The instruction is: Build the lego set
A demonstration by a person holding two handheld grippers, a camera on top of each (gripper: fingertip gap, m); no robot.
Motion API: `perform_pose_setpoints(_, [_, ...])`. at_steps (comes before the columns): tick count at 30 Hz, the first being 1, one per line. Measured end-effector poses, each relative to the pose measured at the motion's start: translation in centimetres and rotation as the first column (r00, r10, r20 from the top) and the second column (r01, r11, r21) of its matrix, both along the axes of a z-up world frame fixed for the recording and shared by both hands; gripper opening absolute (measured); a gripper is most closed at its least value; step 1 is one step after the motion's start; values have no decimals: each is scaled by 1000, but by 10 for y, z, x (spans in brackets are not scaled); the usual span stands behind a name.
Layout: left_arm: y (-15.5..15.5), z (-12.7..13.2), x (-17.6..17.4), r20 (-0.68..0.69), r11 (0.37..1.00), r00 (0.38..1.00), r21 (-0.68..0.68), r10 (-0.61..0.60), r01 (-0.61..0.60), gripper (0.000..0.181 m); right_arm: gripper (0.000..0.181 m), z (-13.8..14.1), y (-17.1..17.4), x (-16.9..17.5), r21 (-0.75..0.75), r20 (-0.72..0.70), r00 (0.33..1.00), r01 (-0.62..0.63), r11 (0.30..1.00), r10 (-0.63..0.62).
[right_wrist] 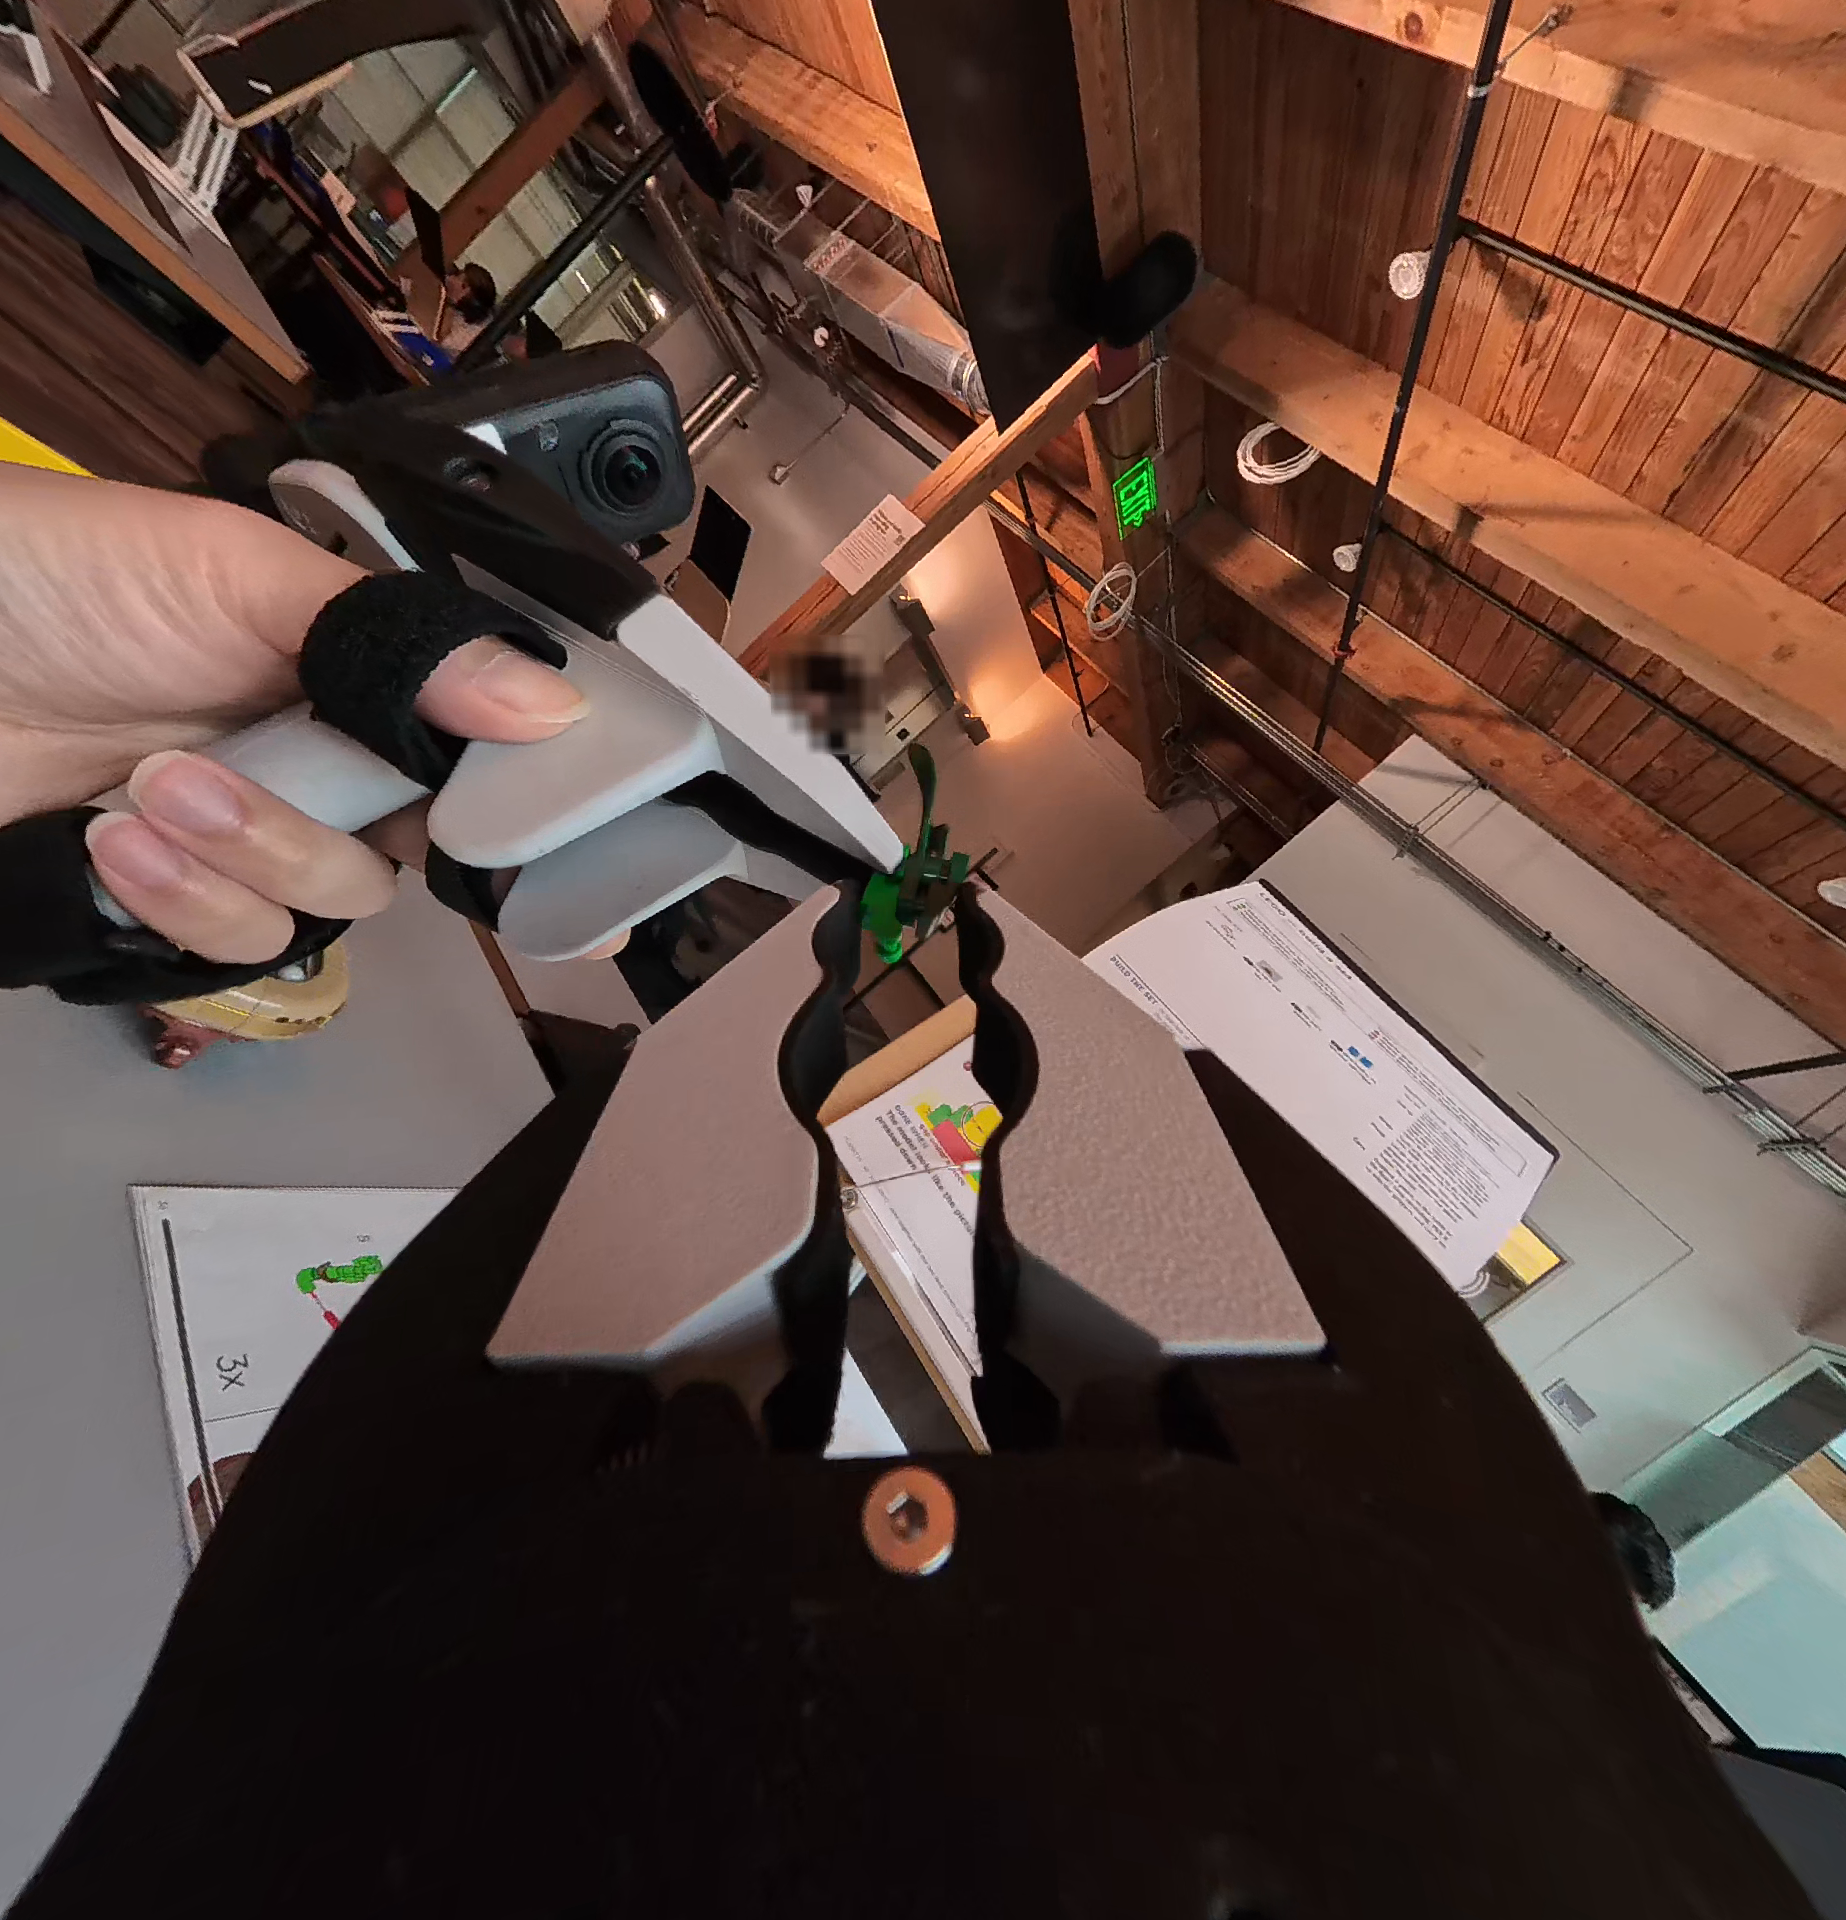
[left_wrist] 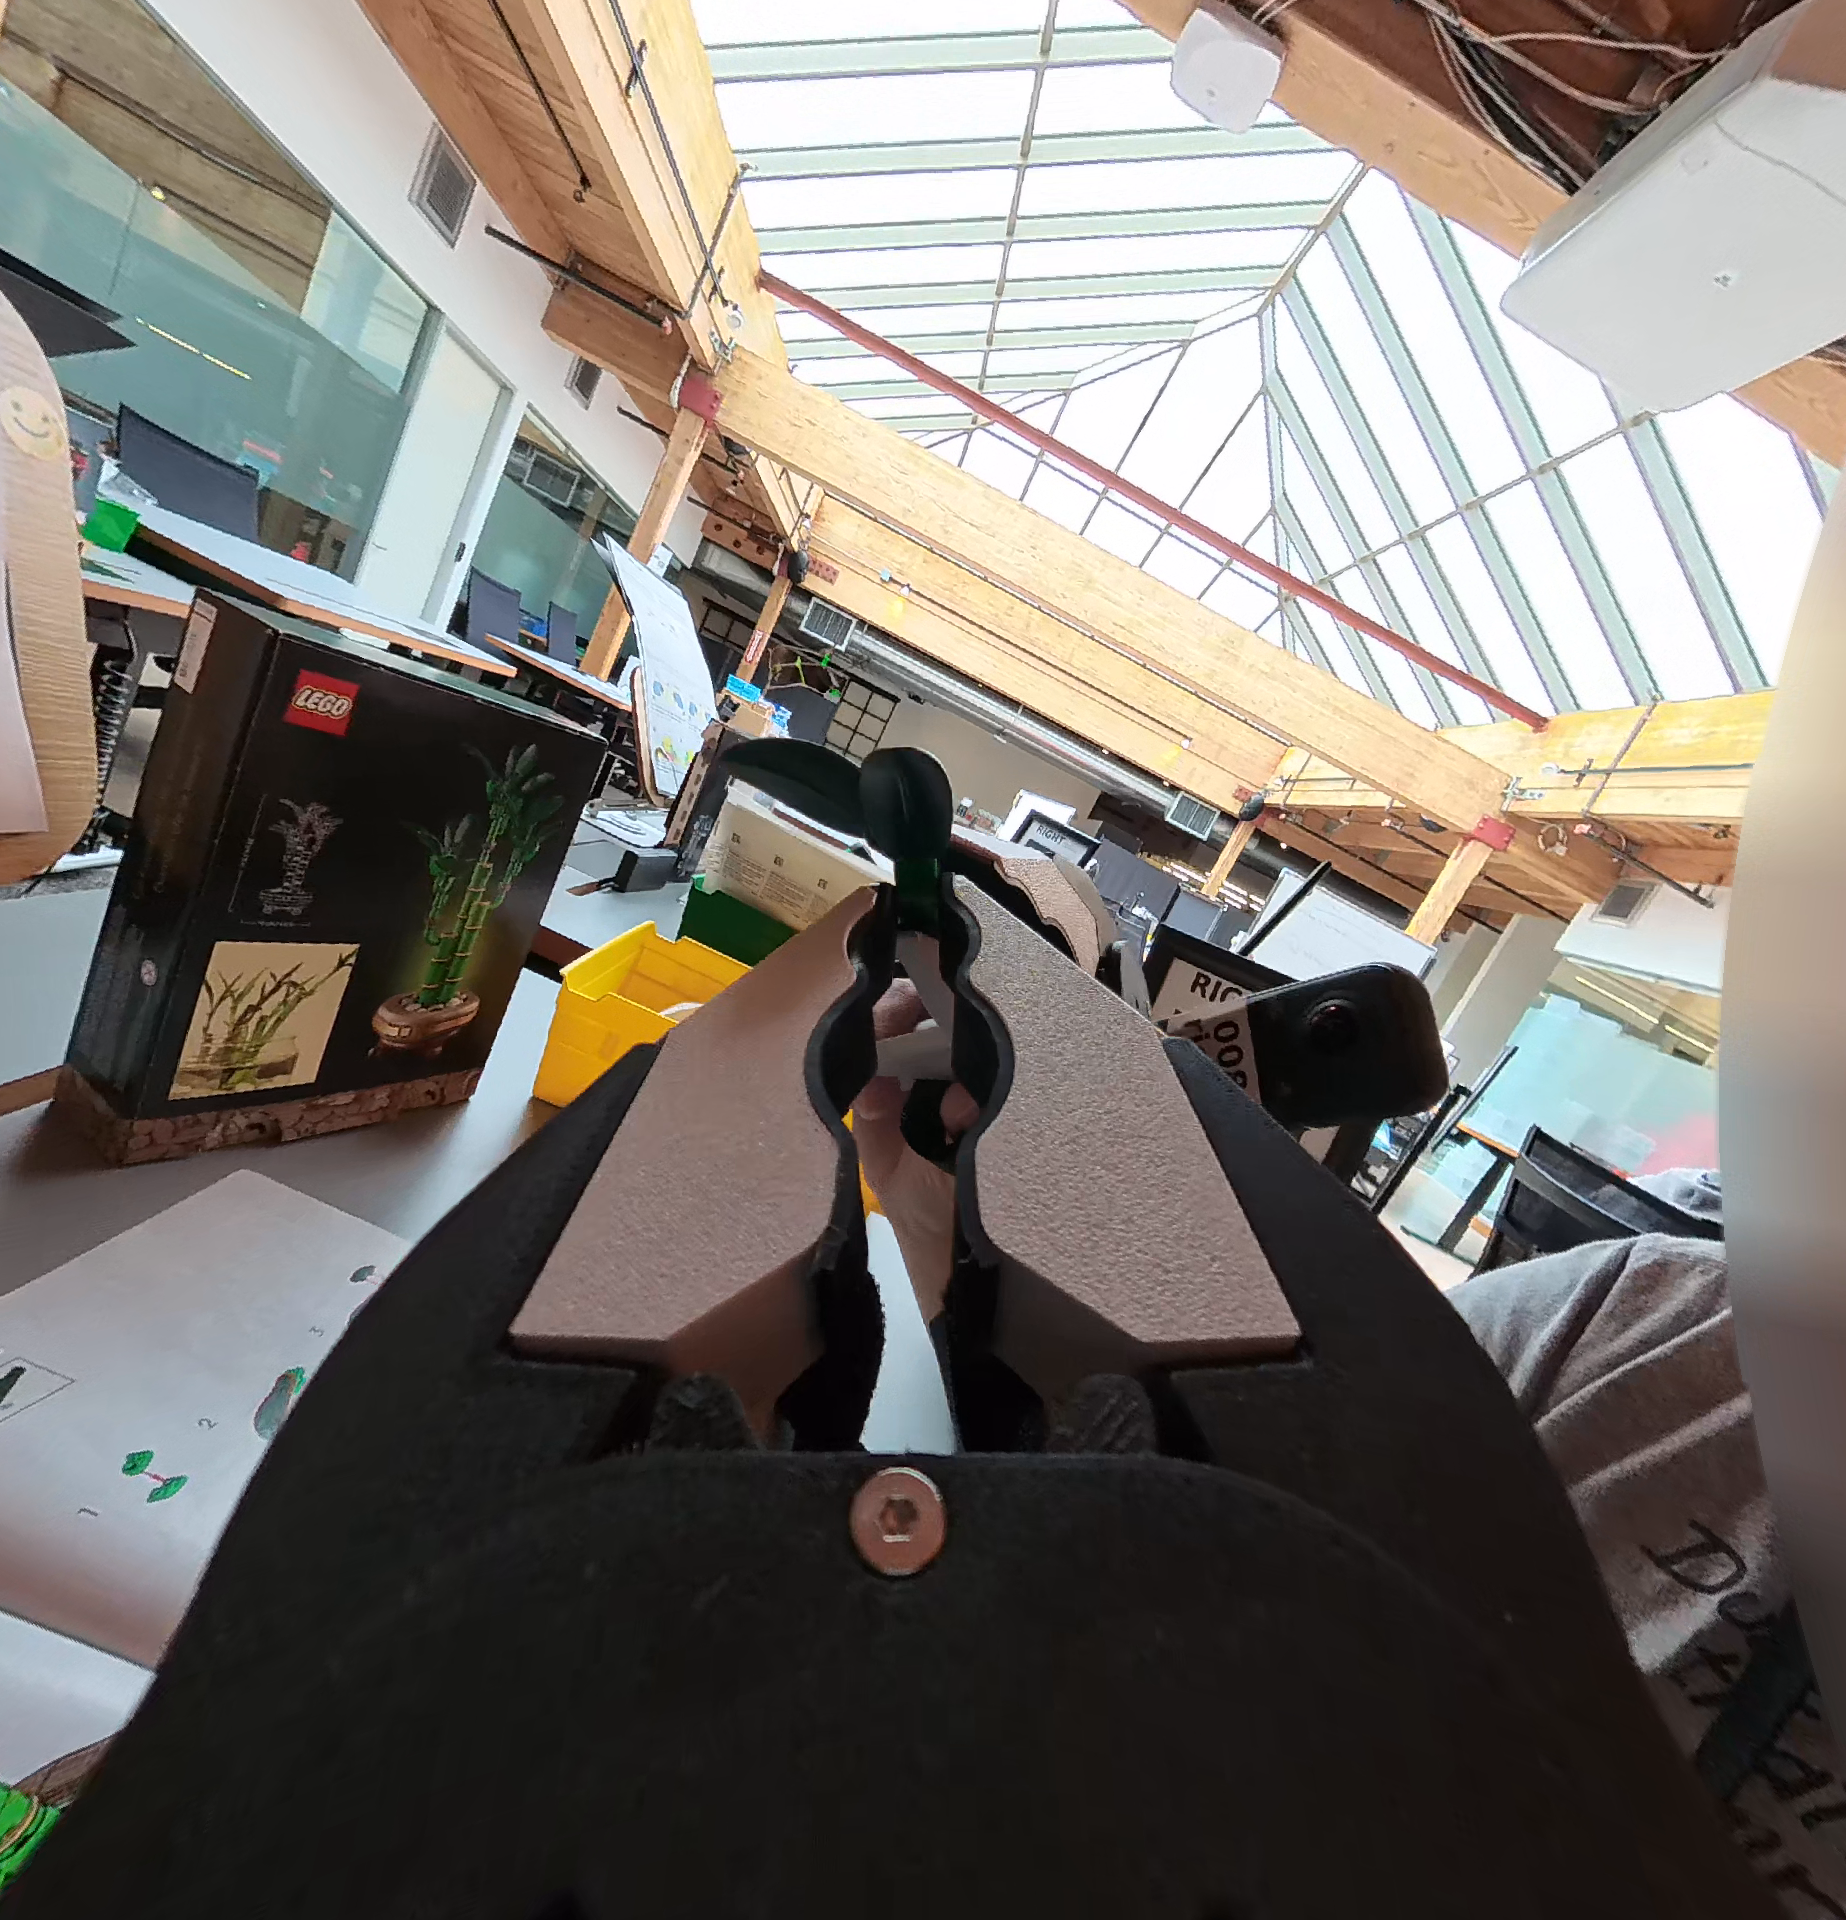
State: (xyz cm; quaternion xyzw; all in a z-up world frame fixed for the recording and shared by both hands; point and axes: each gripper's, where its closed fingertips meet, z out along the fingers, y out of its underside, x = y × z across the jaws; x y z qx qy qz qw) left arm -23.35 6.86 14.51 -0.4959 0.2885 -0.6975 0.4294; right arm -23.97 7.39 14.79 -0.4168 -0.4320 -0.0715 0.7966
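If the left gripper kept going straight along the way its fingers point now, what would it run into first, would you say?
Probably the right gripper: its brown fingertip sits just past the leaf piece pinched in the left gripper. Depth is unclear, though they seem nearly touching.

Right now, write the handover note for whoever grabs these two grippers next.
Left gripper: jaws shut on a small green leaf sprig, tips raised off the table.
Right gripper: jaws closed at the tips on the same green leaf assembly, meeting the left gripper tip to tip.
On the table: instruction sheet, set box, yellow parts bin, brown pot base.
Done: leaf pieces picked up and brought together.
Left: seat the joint, probably, then mount the sprig. No finished stalk visible.
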Motion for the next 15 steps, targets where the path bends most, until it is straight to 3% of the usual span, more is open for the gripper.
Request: perform_pose_setpoints(15, [6,-1,1,8,997,997,6,73,-73,6,12,-2,6,2,32,-10,996,85,996,-84])
